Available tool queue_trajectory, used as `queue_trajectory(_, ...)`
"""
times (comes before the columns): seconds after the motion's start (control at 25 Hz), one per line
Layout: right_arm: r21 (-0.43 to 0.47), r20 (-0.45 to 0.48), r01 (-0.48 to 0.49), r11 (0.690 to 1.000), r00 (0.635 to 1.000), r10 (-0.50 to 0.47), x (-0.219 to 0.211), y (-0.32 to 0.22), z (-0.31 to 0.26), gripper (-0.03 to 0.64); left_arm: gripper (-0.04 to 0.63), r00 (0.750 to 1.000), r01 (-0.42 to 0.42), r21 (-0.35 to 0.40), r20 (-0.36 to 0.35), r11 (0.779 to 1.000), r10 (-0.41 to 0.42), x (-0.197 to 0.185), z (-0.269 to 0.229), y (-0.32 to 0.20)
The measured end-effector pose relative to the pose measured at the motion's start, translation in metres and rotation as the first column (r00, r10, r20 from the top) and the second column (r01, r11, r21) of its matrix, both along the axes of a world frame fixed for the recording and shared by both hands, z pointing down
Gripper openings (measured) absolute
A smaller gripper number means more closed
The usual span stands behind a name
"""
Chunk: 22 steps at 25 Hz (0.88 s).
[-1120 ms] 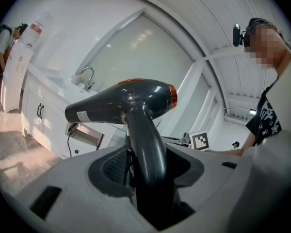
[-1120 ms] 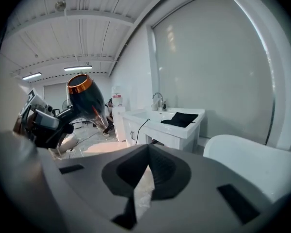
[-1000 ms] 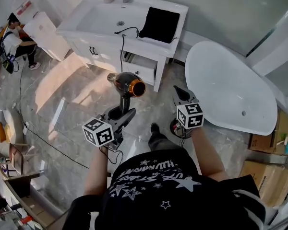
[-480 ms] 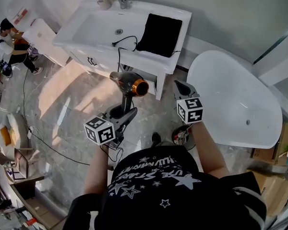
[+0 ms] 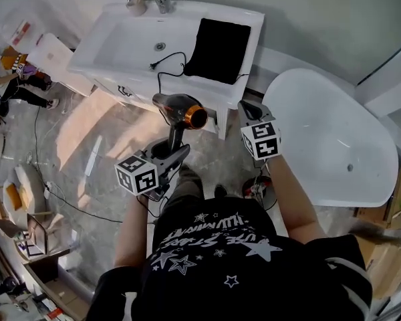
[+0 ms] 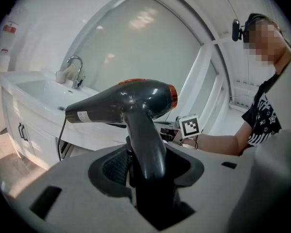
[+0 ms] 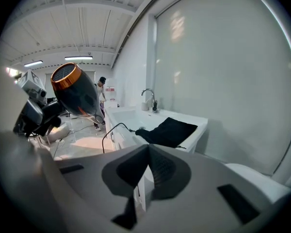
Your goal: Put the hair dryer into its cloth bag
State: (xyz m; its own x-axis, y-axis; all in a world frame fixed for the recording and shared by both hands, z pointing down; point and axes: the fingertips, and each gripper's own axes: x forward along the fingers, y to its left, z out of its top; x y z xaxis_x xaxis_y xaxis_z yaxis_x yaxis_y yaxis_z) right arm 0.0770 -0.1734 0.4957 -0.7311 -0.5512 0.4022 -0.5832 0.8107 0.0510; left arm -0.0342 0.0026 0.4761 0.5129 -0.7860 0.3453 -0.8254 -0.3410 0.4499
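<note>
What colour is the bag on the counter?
The bag is black; the head view shows it best.

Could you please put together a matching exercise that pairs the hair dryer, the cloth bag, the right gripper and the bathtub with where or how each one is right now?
Things:
1. hair dryer
2. cloth bag
3. right gripper
4. bathtub

Places or states:
A. lying flat on the vanity top, beside the basin
B. shut, nothing between its jaws
C. handle clamped in the left gripper
D. standing on the floor, right of the vanity in the head view

Pairs: 1-C, 2-A, 3-B, 4-D
</note>
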Motion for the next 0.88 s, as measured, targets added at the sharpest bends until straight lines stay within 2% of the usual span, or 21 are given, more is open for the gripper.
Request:
queue_trajectory(0.16,0.004,-0.048,-0.032,0.999,0.998,0.032,-0.005,-0.016,0.010,0.006,0.205,0.994,-0.107,-0.005,0.007,0.994,0.107,-0.006,0.008,-0.019)
queue_trajectory(0.32,0.033,-0.106,-0.052,0.998,0.993,0.055,-0.012,-0.034,0.013,0.008,0.204,0.971,-0.234,-0.011,0.041,0.972,0.234,-0.016,0.012,-0.039)
queue_trajectory(0.48,0.017,-0.160,-0.050,0.999,0.986,0.053,-0.027,-0.058,0.019,0.009,0.204,0.950,-0.308,-0.020,0.050,0.951,0.309,-0.031,0.014,-0.066)
queue_trajectory(0.56,0.016,-0.202,-0.036,0.999,0.979,0.039,-0.045,-0.075,0.027,0.045,0.204,0.937,-0.345,-0.028,0.048,0.938,0.346,-0.048,0.017,-0.083)
queue_trajectory(0.68,0.035,-0.294,0.001,0.999,0.956,0.009,-0.069,-0.094,0.035,0.060,0.204,0.913,-0.405,-0.036,0.029,0.914,0.406,-0.070,0.017,-0.100)
queue_trajectory(0.88,0.016,-0.387,0.083,0.996,0.920,-0.070,-0.072,-0.089,0.049,0.132,0.204,0.882,-0.471,-0.028,0.022,0.882,0.471,-0.064,0.016,-0.099)
